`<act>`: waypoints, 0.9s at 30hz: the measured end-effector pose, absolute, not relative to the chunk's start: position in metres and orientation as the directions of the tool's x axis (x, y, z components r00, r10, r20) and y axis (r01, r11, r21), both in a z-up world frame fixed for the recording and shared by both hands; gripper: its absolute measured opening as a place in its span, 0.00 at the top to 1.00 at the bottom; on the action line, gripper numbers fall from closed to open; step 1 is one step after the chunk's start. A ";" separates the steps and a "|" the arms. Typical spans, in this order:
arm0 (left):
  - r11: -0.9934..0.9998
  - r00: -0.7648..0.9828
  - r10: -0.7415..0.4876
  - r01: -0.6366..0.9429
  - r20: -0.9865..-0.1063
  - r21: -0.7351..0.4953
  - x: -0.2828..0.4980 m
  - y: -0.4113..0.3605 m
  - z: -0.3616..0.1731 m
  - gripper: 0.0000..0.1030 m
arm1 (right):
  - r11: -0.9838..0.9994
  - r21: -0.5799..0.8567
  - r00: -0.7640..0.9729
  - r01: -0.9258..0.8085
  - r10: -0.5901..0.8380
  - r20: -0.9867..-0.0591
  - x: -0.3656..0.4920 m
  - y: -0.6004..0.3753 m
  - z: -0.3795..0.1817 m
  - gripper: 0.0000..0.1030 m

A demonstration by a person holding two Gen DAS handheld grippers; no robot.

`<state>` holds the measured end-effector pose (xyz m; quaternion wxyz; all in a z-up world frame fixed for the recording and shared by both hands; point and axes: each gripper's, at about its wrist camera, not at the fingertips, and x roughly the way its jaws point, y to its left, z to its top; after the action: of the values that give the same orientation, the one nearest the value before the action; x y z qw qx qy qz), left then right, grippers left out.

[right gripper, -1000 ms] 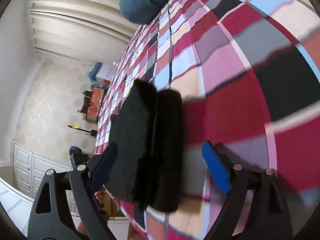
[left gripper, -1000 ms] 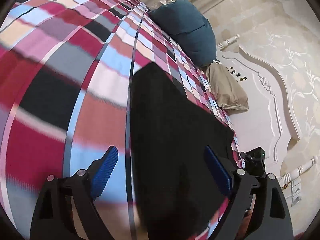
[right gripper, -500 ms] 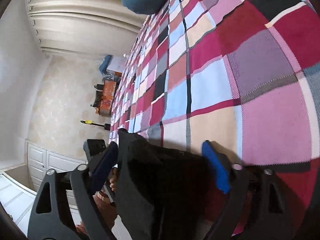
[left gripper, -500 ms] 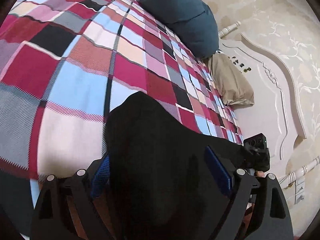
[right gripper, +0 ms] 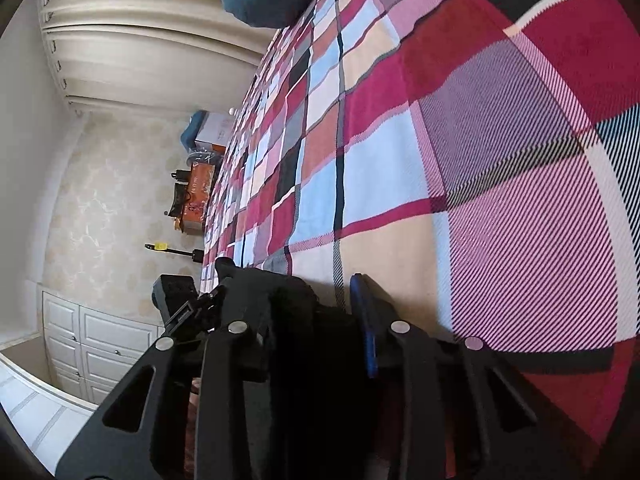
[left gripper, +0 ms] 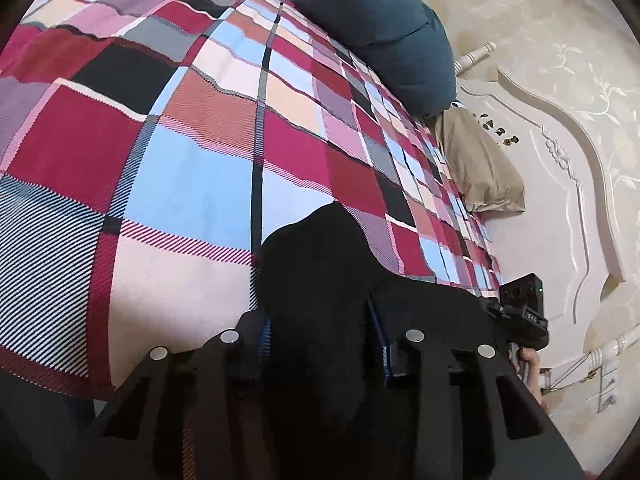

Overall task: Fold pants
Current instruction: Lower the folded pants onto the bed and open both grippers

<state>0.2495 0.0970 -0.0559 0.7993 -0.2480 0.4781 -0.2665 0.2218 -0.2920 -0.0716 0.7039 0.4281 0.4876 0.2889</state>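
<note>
The black pants [left gripper: 320, 264] lie bunched at the near edge of the plaid bed cover [left gripper: 192, 184]. My left gripper [left gripper: 320, 324] is shut on a thick fold of them, its blue pads pressed against the cloth on both sides. In the right wrist view the same black pants [right gripper: 304, 320] fill the space between the jaws, and my right gripper [right gripper: 316, 320] is shut on them. The other gripper shows at the edge of each view, at the right of the left wrist view [left gripper: 520, 312] and at the left of the right wrist view [right gripper: 180, 304].
A dark teal pillow [left gripper: 384, 36] and a beige pillow [left gripper: 480, 172] lie at the head of the bed by the white headboard [left gripper: 560, 184]. Curtains [right gripper: 140, 40], white cabinets [right gripper: 92, 348] and an orange box [right gripper: 196, 196] stand beyond the bed's far side.
Both grippers have moved in over the near end of the pants and closed from wide open onto the black cloth. The folded pants now bunch up between the pads.
</note>
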 end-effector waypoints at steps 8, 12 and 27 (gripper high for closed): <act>0.711 0.421 -0.688 0.228 -0.591 -0.665 0.249 0.097 -0.057 0.54 | 0.402 0.915 0.384 0.021 0.842 -0.379 0.219 -0.300 -0.080 0.70; 0.701 0.426 -0.699 0.250 -0.574 -0.668 0.247 0.093 -0.054 0.41 | 0.379 0.925 0.393 0.018 0.848 -0.355 0.216 -0.304 -0.080 0.65; 0.757 0.427 -0.648 0.276 -0.630 -0.592 0.229 0.077 -0.043 0.17 | 0.320 0.946 0.523 0.044 0.799 -0.295 0.155 -0.346 -0.073 0.40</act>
<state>0.2291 0.0770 -0.0435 0.8196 -0.2047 0.4549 -0.2817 0.1546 -0.3458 -0.0732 0.7030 0.5172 0.4075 0.2687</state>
